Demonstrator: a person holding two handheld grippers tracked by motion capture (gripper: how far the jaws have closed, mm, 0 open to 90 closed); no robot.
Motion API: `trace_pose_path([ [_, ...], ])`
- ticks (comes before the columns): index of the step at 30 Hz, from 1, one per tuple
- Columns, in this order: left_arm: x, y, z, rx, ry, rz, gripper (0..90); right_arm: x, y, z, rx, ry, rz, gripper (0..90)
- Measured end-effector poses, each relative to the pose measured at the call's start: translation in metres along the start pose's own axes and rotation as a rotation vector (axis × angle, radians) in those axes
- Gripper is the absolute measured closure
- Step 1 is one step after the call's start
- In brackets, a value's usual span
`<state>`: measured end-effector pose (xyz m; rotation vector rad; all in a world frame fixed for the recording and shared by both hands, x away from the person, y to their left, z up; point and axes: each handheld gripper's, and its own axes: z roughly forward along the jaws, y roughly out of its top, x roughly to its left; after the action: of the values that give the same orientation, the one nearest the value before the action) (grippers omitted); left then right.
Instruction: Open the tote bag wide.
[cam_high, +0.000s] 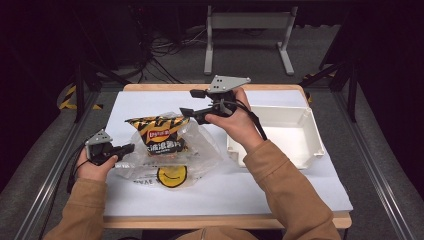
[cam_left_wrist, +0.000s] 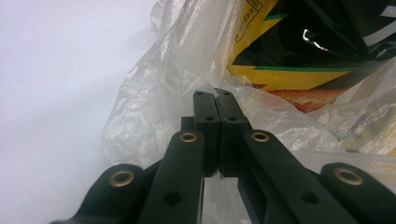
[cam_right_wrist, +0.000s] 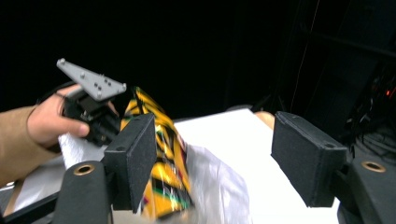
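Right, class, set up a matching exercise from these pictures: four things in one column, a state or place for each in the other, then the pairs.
Things:
1. left gripper
2. right gripper
3. yellow-and-black crisp packet
4. white plastic tray

States or places:
A. jaws open
B. empty, at the table's right
C. jaws shut on the clear plastic bag
D. sticking out of the bag

Pairs: 1-C, 2-A, 3-D, 4-B

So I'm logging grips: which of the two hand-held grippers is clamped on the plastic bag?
The left hand-held gripper: its jaws are shut on the clear plastic bag. The right hand-held gripper stands open by the chip packet.
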<state>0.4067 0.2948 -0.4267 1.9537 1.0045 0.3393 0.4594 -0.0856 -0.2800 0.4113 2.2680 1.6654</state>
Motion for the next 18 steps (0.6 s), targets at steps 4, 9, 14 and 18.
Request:
trace_pose_path([
  [4, -0.002, 0.001, -0.001, -0.009, 0.001, 0.0, 88.7, 0.004, -0.008, -0.008, 0.01, 0.024, 0.018, 31.1],
  [9, -0.004, 0.003, -0.003, -0.035, 0.0, 0.004, 88.3, 0.014, -0.028, -0.014, 0.054, 0.112, 0.067, 27.9],
  [14, -0.004, 0.004, -0.002, -0.033, 0.001, 0.009, 88.3, 0.021, -0.045, -0.004, 0.158, 0.069, 0.024, 26.1],
  [18, -0.005, 0.003, -0.002, -0.029, -0.002, 0.01, 88.3, 0.024, -0.059, 0.008, 0.22, 0.001, 0.018, 27.6],
])
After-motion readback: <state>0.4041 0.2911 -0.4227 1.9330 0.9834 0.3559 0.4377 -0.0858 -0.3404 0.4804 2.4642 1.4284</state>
